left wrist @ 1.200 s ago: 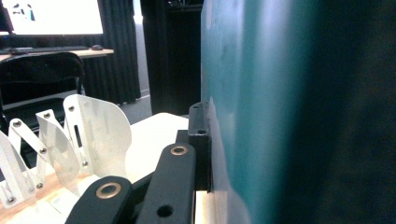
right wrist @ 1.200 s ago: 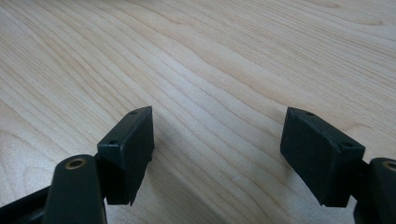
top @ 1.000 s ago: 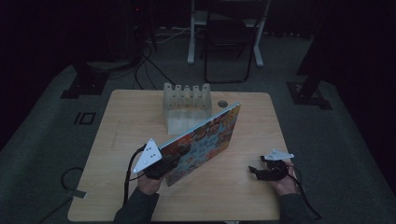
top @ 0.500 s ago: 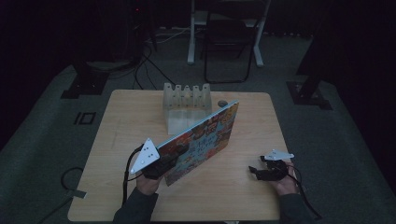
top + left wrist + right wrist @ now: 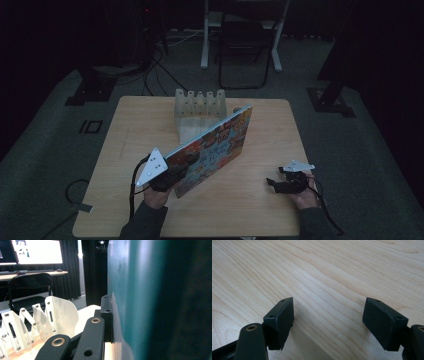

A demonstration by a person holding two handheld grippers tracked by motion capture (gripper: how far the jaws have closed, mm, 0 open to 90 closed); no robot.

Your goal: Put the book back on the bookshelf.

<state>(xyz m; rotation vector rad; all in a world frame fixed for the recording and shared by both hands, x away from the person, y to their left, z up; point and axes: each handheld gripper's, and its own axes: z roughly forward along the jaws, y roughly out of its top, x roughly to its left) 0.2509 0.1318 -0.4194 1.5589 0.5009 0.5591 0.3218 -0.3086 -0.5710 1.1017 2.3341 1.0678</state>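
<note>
The book [image 5: 212, 150], its cover a patchwork of bright pictures, is held tilted above the middle of the desk [image 5: 125, 130]. Its near lower corner sits in the left gripper [image 5: 172, 176], and its far upper corner rises toward the white rack [image 5: 199, 106] at the back of the desk. In the high view the far edge of the book overlaps the rack's front, but whether the two touch cannot be told. The left gripper is clenched on the book: in the left gripper view one black pad [image 5: 107, 315] lies flat against the book's teal face [image 5: 155, 300], which stands close beside the lens. Past the pad in that view, the rack's white dividers [image 5: 60, 315] stand upright in a row, just beside the book.

The right gripper [image 5: 284, 181] rests low over the right near part of the desk, well apart from the book. It is released, with nothing in it: the right gripper view shows its two pads [image 5: 280, 321] standing wide apart over bare wood grain.

Beyond the desk, a folding chair [image 5: 245, 45] stands on the grey floor.
</note>
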